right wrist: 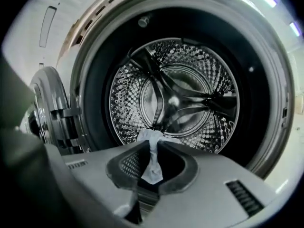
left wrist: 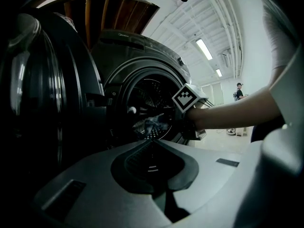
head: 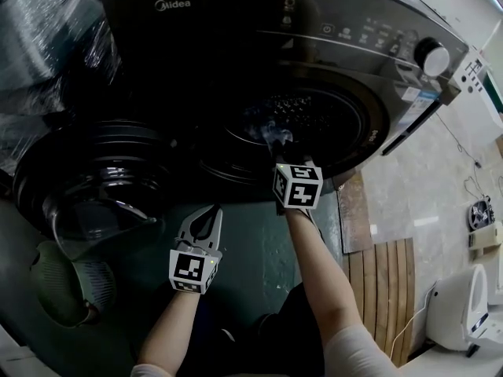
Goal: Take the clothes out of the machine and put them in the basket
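The dark grey washing machine [head: 330, 22] stands with its round door [head: 94, 179] swung open to the left. My right gripper [head: 277, 141] is at the mouth of the drum [right wrist: 175, 94], shut on a pale crumpled cloth [right wrist: 152, 165] that runs between its jaws and bunches beyond the tips. The left gripper view shows the same cloth [left wrist: 149, 124] at the drum's rim. My left gripper [head: 211, 214] hangs lower, in front of the machine, jaws together with nothing in them. A green basket [head: 67, 285] sits on the floor at lower left, below the door.
The open door [right wrist: 45, 103] stands close on the left of the drum mouth. A wooden pallet [head: 385, 289] and a white appliance [head: 464, 305] lie on the floor to the right. A person [left wrist: 239, 91] stands far off in the hall.
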`<state>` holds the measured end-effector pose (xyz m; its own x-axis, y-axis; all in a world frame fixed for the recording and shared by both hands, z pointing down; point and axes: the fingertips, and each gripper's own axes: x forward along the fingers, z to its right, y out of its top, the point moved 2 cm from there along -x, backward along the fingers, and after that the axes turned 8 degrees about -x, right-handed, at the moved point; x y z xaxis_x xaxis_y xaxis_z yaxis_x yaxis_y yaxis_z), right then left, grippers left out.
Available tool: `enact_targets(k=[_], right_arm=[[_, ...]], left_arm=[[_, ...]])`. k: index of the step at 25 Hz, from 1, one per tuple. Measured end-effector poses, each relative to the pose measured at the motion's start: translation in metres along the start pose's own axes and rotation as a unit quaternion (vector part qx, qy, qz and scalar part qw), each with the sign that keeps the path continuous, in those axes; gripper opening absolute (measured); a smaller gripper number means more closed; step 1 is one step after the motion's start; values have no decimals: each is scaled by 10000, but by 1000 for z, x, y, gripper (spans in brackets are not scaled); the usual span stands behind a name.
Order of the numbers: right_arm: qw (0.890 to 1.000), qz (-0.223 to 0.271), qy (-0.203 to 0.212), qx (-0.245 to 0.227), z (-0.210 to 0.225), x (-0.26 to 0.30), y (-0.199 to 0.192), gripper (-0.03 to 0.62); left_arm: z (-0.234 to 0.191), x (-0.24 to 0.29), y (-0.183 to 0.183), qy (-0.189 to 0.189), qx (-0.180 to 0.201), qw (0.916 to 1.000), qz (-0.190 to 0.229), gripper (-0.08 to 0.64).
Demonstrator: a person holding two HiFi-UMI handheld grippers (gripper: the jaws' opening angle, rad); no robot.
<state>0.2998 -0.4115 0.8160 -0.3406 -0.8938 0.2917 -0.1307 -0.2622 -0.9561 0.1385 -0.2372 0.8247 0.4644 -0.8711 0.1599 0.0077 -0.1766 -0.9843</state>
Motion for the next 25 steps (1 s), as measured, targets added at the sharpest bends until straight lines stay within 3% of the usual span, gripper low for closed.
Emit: enact_targets(k=[12,25], right_arm=[[9996,261,58,64,-3,-49,16,56],[9988,449,185,-44,-6,-109,39,55]], left_arm=[[7,10,-11,-121,-348,9993,-106,20],[21,29,-24,-205,-285,9992,-193,20]])
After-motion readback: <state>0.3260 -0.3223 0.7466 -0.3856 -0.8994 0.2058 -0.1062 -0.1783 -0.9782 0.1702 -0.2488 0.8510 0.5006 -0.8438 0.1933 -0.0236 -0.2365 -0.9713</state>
